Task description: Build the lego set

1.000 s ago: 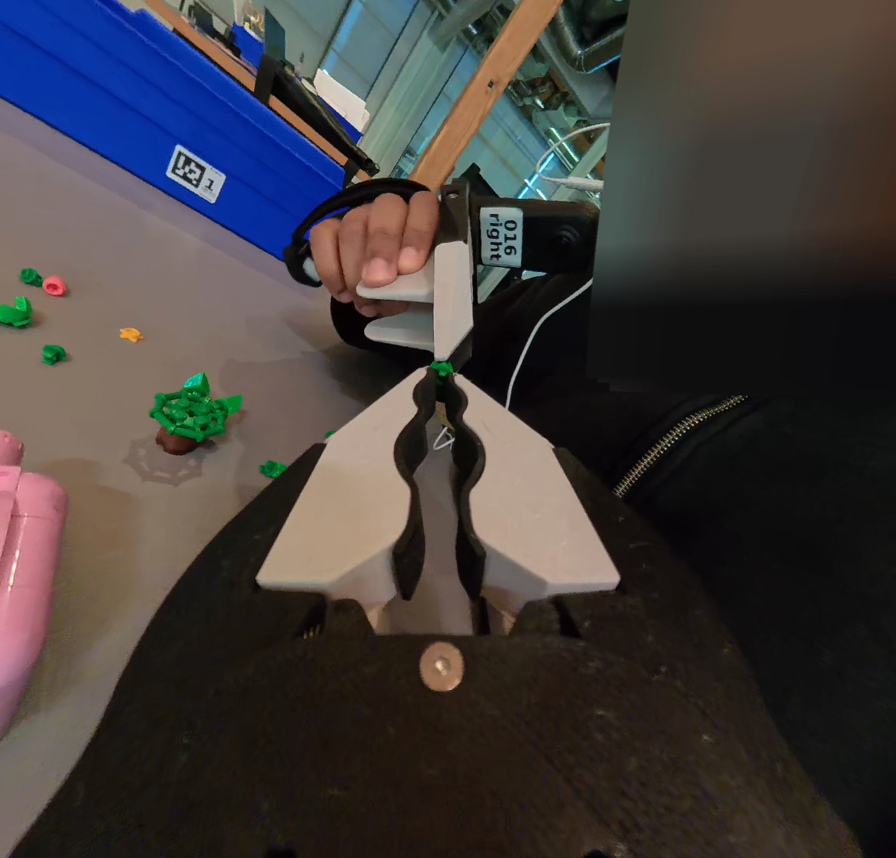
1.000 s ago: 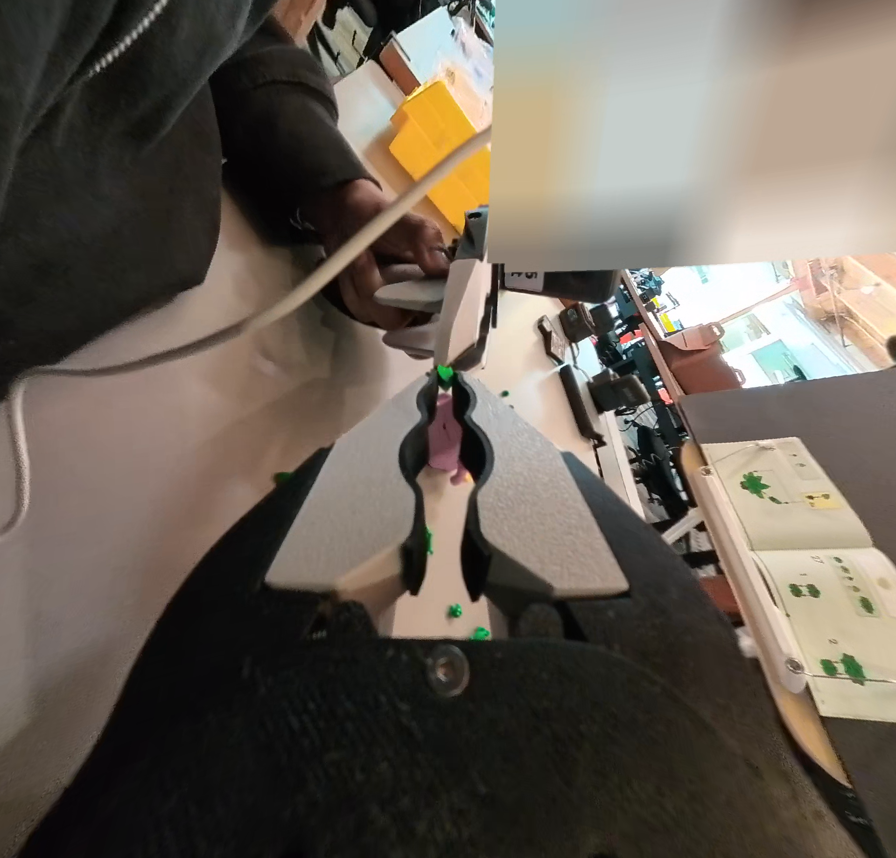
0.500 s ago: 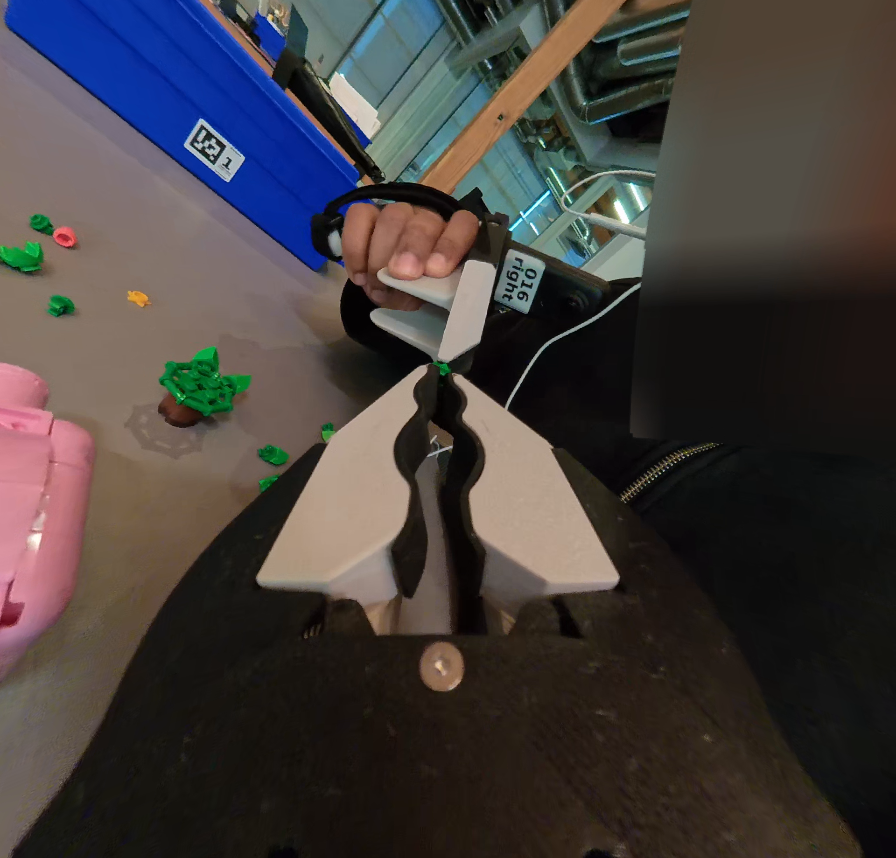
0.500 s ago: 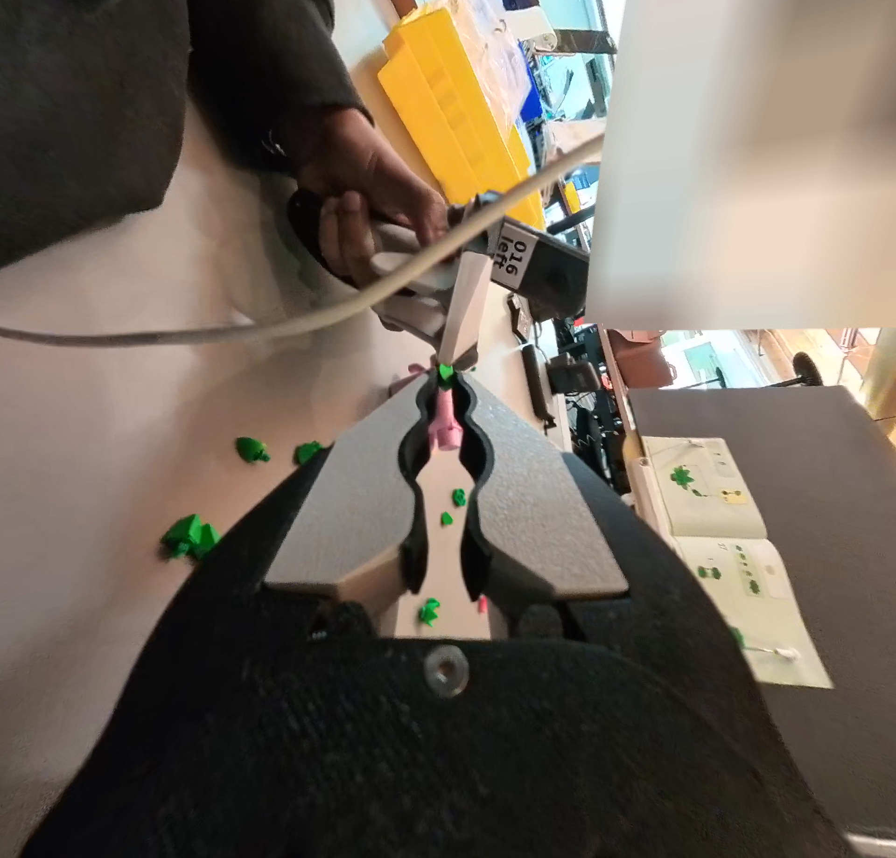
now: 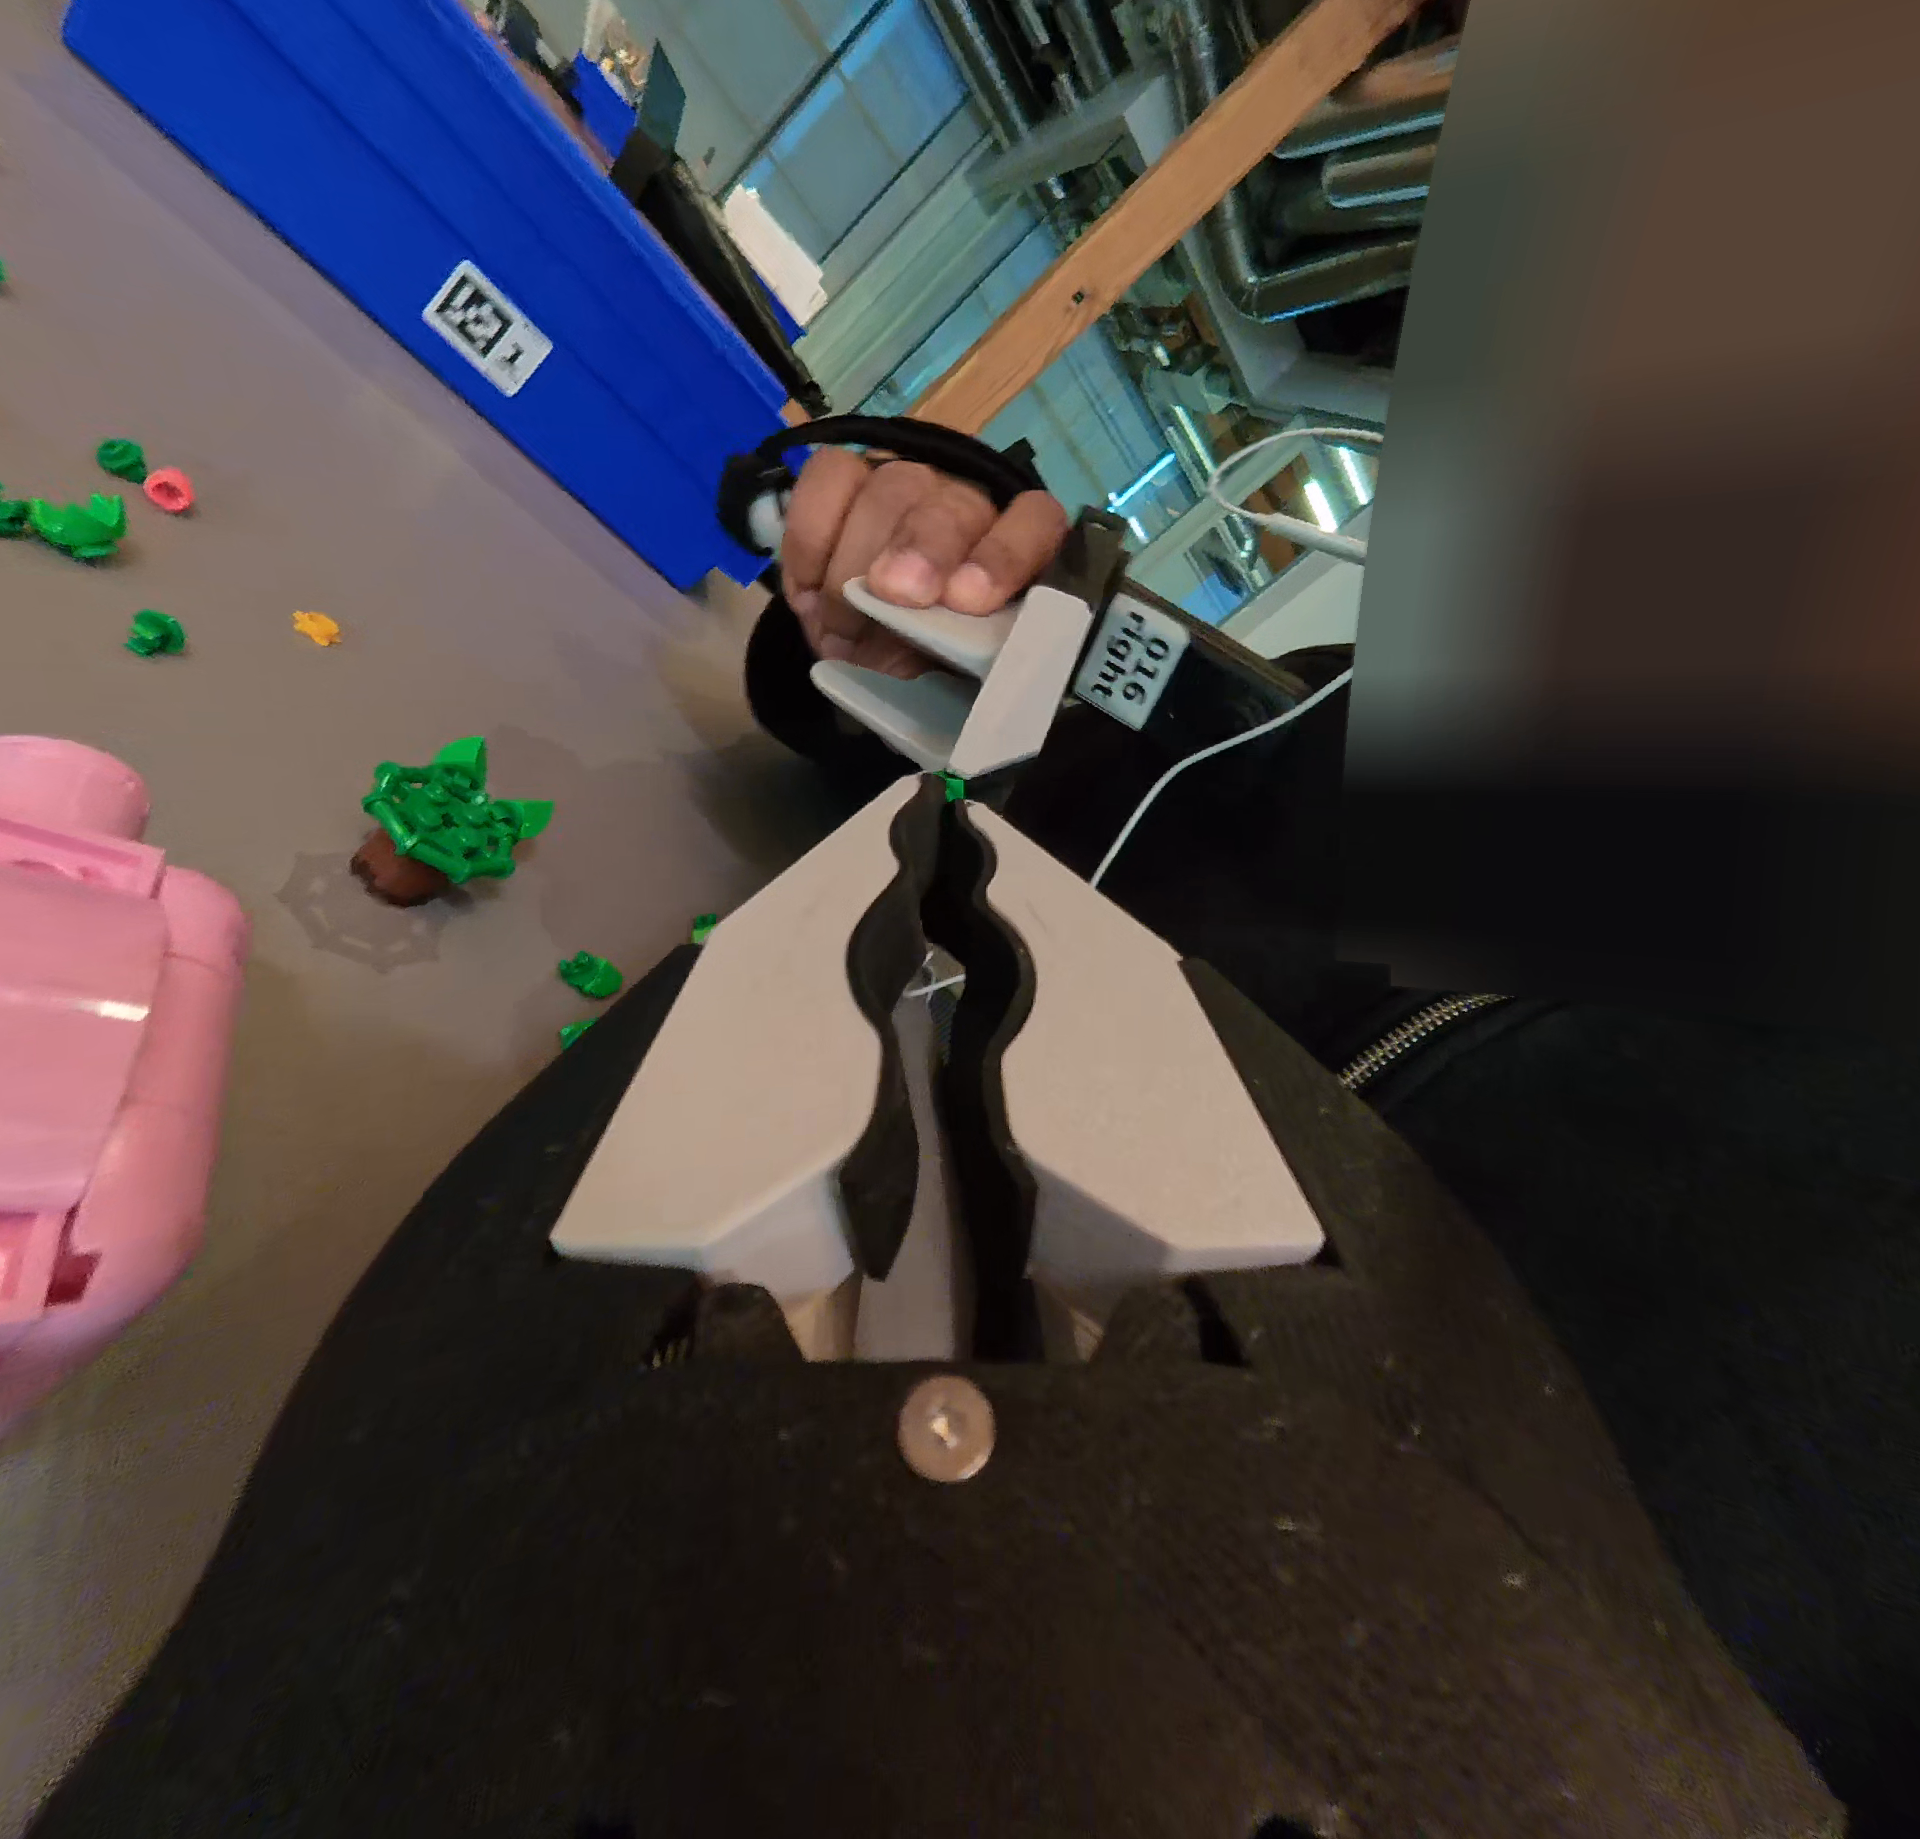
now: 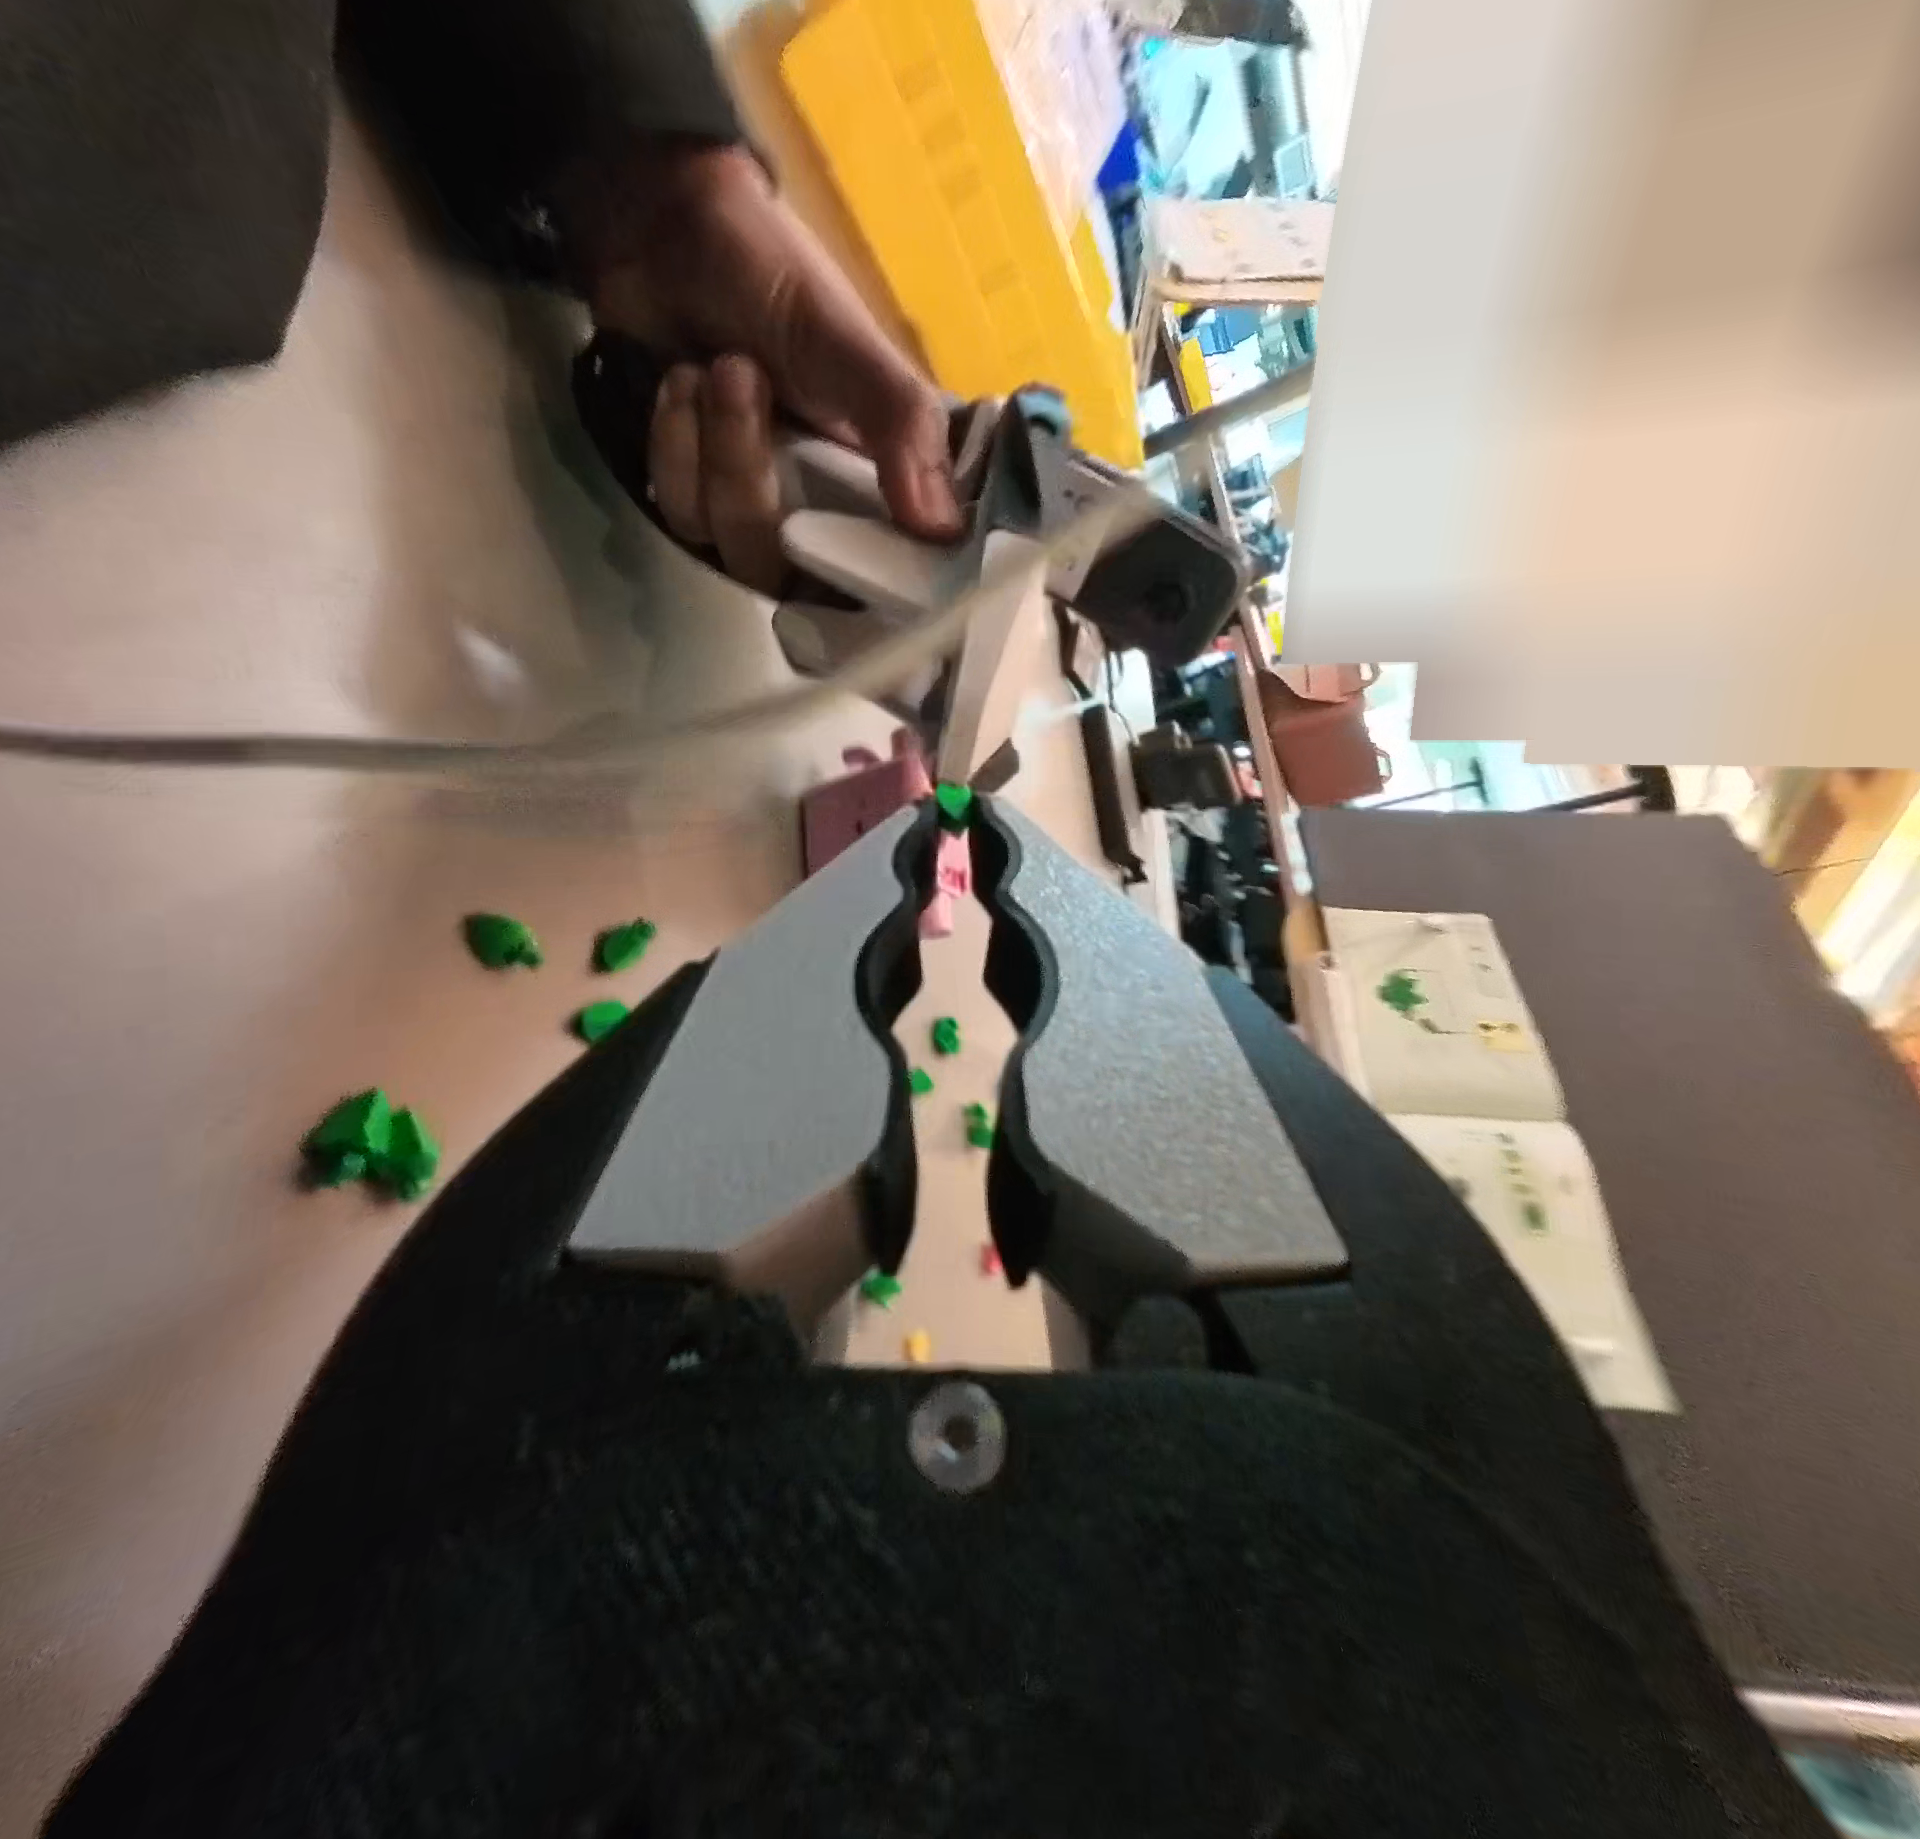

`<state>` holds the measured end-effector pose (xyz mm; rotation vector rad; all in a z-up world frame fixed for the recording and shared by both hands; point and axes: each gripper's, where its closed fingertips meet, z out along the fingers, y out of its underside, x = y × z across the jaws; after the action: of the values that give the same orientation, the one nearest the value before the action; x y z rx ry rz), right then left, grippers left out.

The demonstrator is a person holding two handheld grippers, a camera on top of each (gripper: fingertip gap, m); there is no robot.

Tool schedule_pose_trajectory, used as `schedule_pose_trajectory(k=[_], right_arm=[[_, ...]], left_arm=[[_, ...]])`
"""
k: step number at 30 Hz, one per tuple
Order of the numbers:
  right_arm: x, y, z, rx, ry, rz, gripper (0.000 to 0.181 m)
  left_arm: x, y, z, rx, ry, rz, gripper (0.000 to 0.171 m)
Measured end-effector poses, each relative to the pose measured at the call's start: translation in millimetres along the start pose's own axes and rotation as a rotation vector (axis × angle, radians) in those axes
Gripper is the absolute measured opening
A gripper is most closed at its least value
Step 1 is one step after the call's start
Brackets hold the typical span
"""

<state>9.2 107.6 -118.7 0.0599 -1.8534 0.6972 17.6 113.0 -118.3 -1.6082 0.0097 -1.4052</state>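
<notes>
desk (image 5: 447, 584): grey, matte | blue crate (image 5: 416, 179) at far edge | wooden beam (image 5: 1174, 189), metal ducts (image 5: 1299, 220) overhead | windows (image 5: 862, 127): daylight | yellow bins (image 6: 966, 158) beyond

The pink lego build (image 5: 94, 1041) is cut off by the left edge. The green piece (image 5: 948, 788) is mostly hidden between fingertips. The instruction booklet (image 6: 1455, 1041) is blurred and partly covered.

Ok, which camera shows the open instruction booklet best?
The right wrist view: the instruction booklet lies open at the table's right edge, pages facing the camera though blurred. The left wrist view does not show it at all.
</notes>
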Motion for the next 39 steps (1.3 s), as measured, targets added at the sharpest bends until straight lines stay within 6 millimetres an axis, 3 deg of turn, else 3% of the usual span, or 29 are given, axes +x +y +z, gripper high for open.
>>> schedule_pose_trajectory(k=[3, 6, 15, 22, 39], right_arm=[[9, -3, -4, 0.069, 0.006, 0.138, 0.004], [9, -2, -2, 0.063, 0.014, 0.121, 0.004], [-1, -3, 4, 0.061, -0.016, 0.104, 0.004], [2, -6, 2, 0.079, -0.001, 0.097, 0.004], [2, -5, 0, 0.07, 0.005, 0.079, 0.004]], left_arm=[[9, -7, 3, 0.024, 0.027, 0.062, 0.0], [8, -8, 3, 0.016, -0.033, 0.165, 0.0], [7, -9, -6, 0.014, -0.08, 0.24, 0.0], [5, -2, -4, -0.03, -0.057, 0.217, 0.006], [6, 1, -1, -0.041, -0.026, 0.164, 0.002]])
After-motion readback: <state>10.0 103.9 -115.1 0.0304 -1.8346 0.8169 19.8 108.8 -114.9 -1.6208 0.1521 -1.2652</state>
